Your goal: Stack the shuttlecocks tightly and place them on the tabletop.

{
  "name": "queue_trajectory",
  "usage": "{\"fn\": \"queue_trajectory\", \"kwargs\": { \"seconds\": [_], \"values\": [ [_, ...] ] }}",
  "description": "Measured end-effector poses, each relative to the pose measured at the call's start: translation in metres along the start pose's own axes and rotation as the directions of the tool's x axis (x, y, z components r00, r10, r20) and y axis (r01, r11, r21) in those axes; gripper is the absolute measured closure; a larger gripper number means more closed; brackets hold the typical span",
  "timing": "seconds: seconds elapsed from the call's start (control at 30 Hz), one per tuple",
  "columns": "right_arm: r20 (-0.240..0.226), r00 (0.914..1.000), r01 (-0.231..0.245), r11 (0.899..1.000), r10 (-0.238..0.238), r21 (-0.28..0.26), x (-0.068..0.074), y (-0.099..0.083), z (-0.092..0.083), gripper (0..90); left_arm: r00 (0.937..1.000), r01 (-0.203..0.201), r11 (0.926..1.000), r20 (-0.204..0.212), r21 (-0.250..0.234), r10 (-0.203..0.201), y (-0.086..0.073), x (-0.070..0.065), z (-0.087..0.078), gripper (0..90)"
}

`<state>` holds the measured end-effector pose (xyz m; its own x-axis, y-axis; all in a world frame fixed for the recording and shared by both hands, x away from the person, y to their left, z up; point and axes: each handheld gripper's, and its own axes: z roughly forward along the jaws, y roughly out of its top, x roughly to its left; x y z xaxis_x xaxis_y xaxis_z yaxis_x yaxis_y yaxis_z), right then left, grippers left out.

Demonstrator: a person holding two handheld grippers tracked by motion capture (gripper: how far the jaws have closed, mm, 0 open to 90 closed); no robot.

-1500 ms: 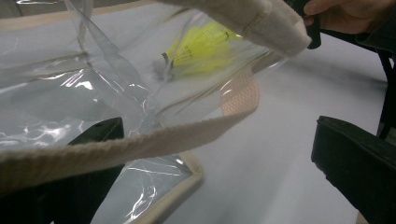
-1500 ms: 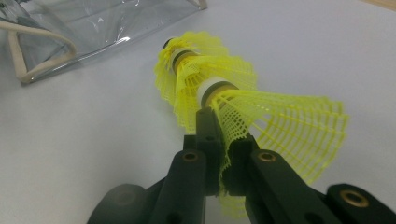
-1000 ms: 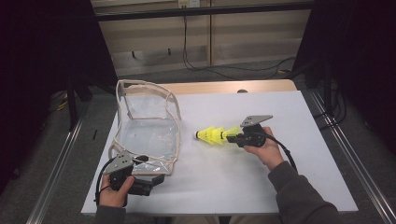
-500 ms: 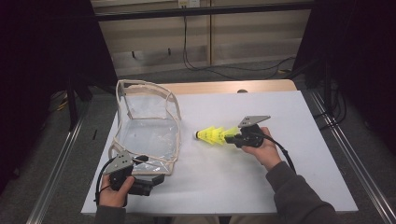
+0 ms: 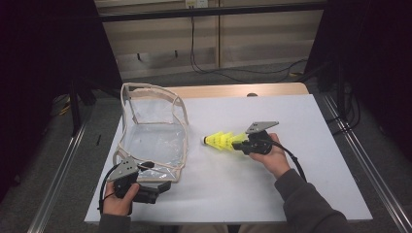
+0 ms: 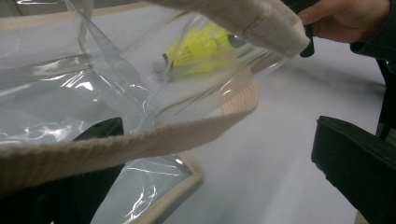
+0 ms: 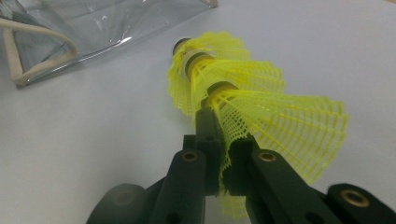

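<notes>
right gripper (image 5: 239,143) jaws pinched on the skirt of nested yellow shuttlecocks (image 5: 221,141), held just above the worktop (image 5: 291,126), at 3 o'clock of the clear bag (image 5: 155,131). left gripper (image 5: 160,186) at 6 o'clock — jaws spread around the bag's rim strap, grip unclear. step: loading the bag — next, steer corks-first into its mouth.

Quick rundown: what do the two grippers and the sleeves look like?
Both grippers, left and right, are black, each topped by a grey three-cornered plate and trailing a black cable. Brass-coloured bushings show on the right one's jaw links. The person wears dark grey sleeves.
</notes>
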<state>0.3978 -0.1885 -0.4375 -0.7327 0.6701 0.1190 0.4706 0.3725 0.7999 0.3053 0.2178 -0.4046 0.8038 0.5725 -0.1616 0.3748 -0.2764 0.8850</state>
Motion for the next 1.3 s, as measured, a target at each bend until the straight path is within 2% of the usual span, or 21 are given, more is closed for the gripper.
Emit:
{"fn": "queue_trajectory", "kwargs": {
  "seconds": [0.33,0.63,1.07,1.2,1.3],
  "values": [
    [0.000,1.0000,0.001,1.000,-0.001,0.002,0.004,0.000,0.004,87.4,1.0000,0.000,1.0000,0.000,-0.001,0.000,0.000,0.000,0.000,3.2],
    [0.011,0.9999,-0.005,1.000,0.006,-0.024,0.005,0.003,0.005,87.4,1.0000,-0.001,1.0000,0.000,-0.001,0.001,0.000,0.000,0.000,3.2],
    [0.007,0.9999,-0.008,1.000,0.008,-0.011,0.010,0.002,0.016,87.4,1.0000,0.003,1.0000,0.004,-0.004,-0.003,0.000,0.001,0.000,3.2],
    [-0.001,0.9999,-0.014,1.000,0.014,-0.025,0.013,0.003,0.017,87.2,1.0000,0.001,1.0000,0.003,-0.005,-0.001,0.000,0.001,0.000,3.2],
    [0.003,1.0000,-0.003,1.000,0.003,-0.014,0.016,0.002,0.019,86.5,1.0000,0.001,1.0000,0.003,-0.005,-0.001,0.000,0.001,0.000,3.2]
  ]
}}
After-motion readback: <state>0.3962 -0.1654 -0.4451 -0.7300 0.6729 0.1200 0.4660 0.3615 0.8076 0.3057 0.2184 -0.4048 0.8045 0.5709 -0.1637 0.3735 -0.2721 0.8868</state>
